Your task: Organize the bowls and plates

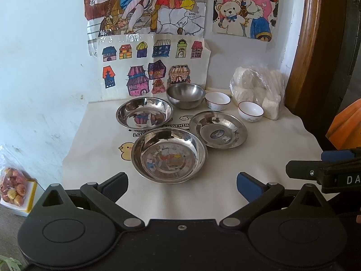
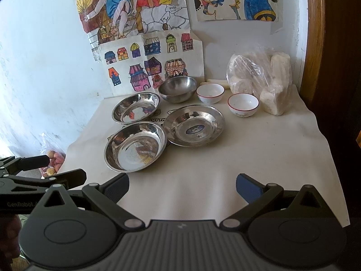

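"anythin" partly legible on printed cloth (image 1: 158, 194) over the bench, "da" on right tool (image 1: 302, 169), "genrobot" on left tool (image 2: 63, 169), blue plate sticker (image 2: 194, 130) unreadable

Cream tablecloth (image 1: 259, 158), yellow duck print and black lettering beside near steel plate (image 1: 168, 155). Three plates mirror-silver; right plate (image 1: 218, 129) carries blue oval sticker. Behind it: grey steel bowl (image 1: 185, 95), two white bowls (image 1: 217, 100) (image 1: 250, 111) with red rims. Gripper pads (image 1: 247, 187) blue. Wall drawings (image 1: 155, 67) multicoloured houses.
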The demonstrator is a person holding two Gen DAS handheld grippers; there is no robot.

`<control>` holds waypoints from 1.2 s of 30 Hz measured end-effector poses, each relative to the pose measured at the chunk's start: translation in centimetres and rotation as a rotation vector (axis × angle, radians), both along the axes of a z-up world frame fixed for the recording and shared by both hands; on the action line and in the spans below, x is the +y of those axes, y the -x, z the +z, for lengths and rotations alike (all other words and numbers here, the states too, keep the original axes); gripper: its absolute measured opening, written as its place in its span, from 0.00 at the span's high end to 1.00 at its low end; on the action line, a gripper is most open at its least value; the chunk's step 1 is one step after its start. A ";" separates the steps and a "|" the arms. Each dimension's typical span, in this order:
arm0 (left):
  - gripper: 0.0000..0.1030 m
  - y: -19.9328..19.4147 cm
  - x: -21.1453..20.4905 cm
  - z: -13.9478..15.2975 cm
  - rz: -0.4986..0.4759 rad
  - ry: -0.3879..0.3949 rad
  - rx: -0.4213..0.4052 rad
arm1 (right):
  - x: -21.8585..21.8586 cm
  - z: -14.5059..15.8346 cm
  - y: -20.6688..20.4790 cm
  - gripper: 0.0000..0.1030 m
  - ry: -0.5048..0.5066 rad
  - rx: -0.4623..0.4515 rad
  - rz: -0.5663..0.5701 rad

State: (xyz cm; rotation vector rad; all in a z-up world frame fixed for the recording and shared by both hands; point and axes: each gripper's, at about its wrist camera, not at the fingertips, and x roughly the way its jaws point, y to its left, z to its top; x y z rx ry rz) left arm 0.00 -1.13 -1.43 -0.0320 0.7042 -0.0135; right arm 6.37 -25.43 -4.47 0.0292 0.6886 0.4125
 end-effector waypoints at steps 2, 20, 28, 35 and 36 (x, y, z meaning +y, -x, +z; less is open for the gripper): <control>0.01 0.0 0.0 0.0 -0.001 0.000 0.000 | -0.1 0.0 -0.1 0.00 -0.002 0.003 -0.001; 0.01 -0.1 -0.1 0.0 -0.002 -0.002 0.004 | -0.2 0.0 -0.2 0.00 -0.006 0.007 -0.003; 0.01 0.1 -1.0 -0.8 -0.003 -0.006 0.010 | -0.4 -0.2 -0.2 0.00 -0.008 0.013 -0.007; 0.01 0.0 -1.0 -0.7 -0.004 -0.003 0.018 | -0.4 -0.3 -0.4 0.00 -0.008 0.019 -0.007; 0.01 0.0 -0.9 -0.7 -0.004 -0.002 0.019 | -0.4 -0.2 -0.4 0.00 -0.007 0.022 -0.010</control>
